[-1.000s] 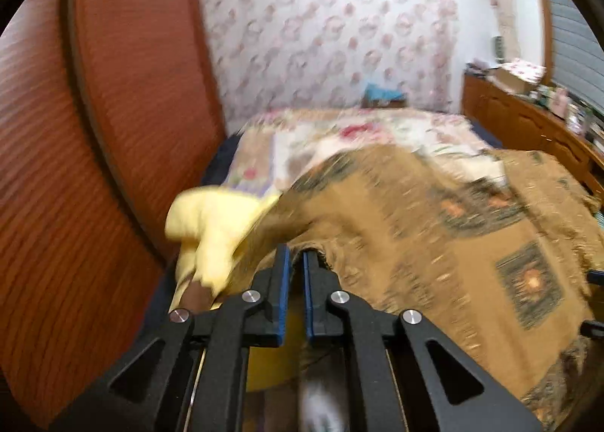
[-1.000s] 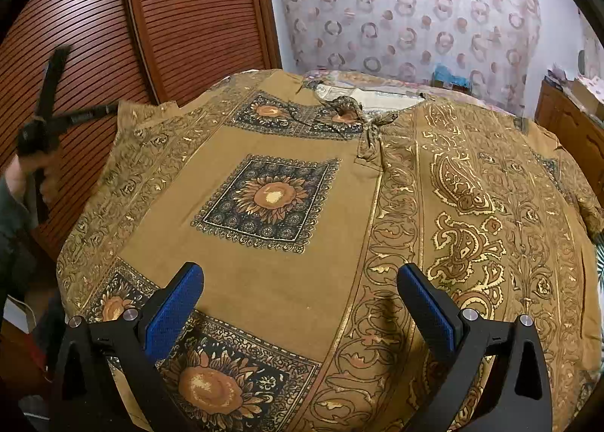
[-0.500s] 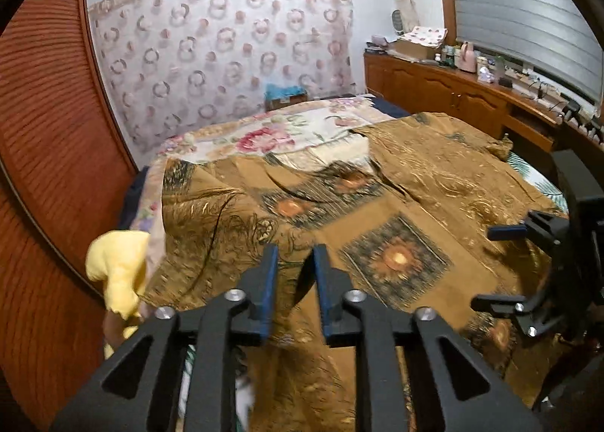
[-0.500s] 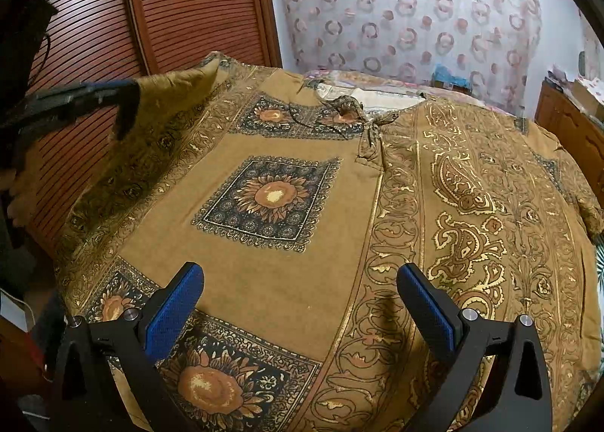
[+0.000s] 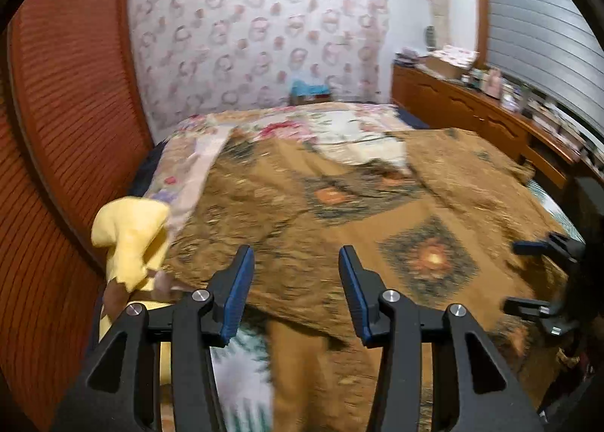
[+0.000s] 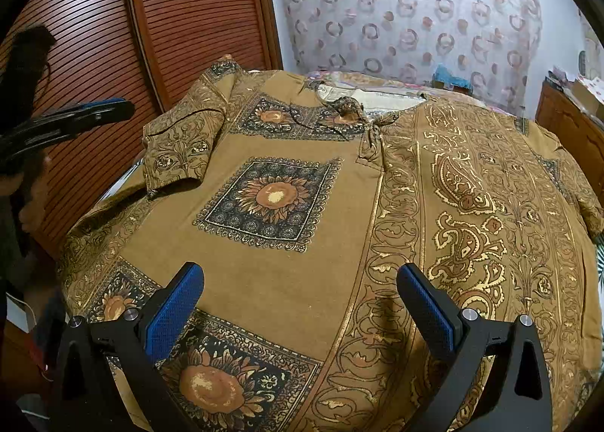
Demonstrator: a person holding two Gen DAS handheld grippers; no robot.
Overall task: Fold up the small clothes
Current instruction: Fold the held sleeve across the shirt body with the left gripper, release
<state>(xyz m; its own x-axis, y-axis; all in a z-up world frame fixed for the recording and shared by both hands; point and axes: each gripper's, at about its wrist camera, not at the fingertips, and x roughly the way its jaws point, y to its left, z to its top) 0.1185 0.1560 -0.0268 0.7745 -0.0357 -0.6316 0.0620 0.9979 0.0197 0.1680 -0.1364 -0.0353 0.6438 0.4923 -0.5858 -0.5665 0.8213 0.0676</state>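
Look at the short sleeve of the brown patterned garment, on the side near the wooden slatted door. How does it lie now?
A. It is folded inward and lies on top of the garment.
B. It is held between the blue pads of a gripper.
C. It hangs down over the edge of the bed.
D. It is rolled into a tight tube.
A: in the right wrist view the sleeve lies flat, folded inward onto the garment, with no gripper touching it.
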